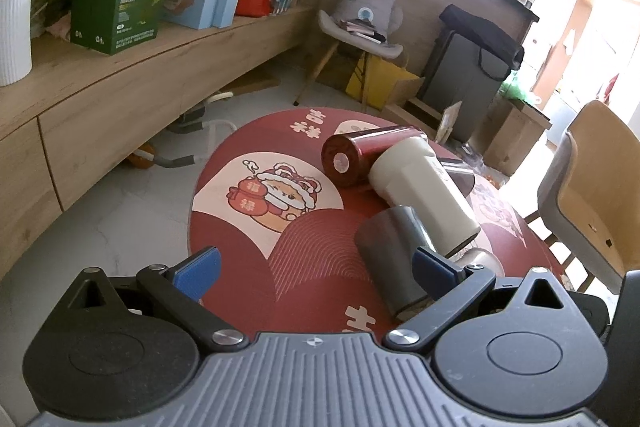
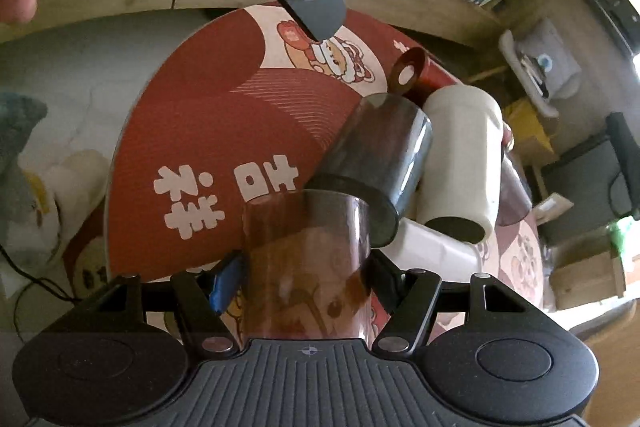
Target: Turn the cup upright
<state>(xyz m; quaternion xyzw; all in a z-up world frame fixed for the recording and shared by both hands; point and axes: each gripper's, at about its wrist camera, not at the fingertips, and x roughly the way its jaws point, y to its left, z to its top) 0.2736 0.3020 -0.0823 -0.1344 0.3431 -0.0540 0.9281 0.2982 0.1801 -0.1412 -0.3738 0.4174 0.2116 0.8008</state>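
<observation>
My left gripper gapes wide above the red mat; my right gripper clamps a clear cup, wooden shelf beyond.

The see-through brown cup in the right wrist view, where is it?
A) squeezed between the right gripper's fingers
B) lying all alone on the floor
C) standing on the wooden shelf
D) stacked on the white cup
A: the see-through brown cup sits between the right gripper fingers, with a blue pad pressed against its side.
</observation>
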